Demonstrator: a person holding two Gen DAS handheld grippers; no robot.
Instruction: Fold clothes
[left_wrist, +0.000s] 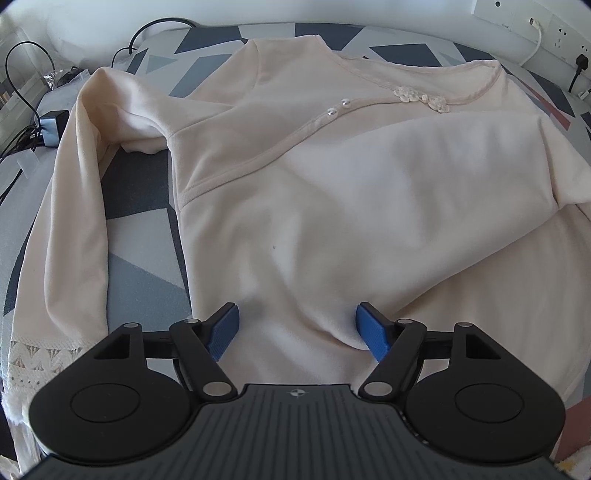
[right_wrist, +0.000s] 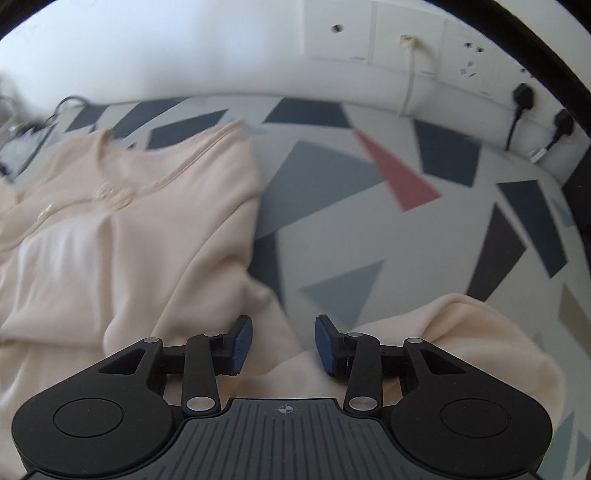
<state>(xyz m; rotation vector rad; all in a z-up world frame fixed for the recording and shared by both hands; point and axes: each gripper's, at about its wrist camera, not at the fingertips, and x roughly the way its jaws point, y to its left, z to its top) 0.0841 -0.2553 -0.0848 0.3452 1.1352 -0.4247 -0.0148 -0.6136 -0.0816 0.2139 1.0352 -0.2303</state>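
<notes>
The left gripper (left_wrist: 297, 328) is hanging over the lower body of the cream top (left_wrist: 314, 192), its blue pads spread wide with nothing pinched; a soft ridge of cloth is rising between them, though I cannot tell whether the pads are touching it. I take it to be waiting there to steady the hem. The right gripper (right_wrist: 283, 345) is standing partly parted above a fold of the same garment near its right edge, released, gripping nothing; that view is blurring, so finer detail is lost.

The top is lying face up on the patterned bedspread (right_wrist: 332, 192), one sleeve (left_wrist: 424, 162) already lying across the chest, which suggests the fold is under way. The other sleeve (left_wrist: 74, 206), with its lace cuff, is trailing out along the far side, not yet brought in.

No basket or box is showing. Cables (left_wrist: 22, 92) are sitting past the bedspread's edge.
</notes>
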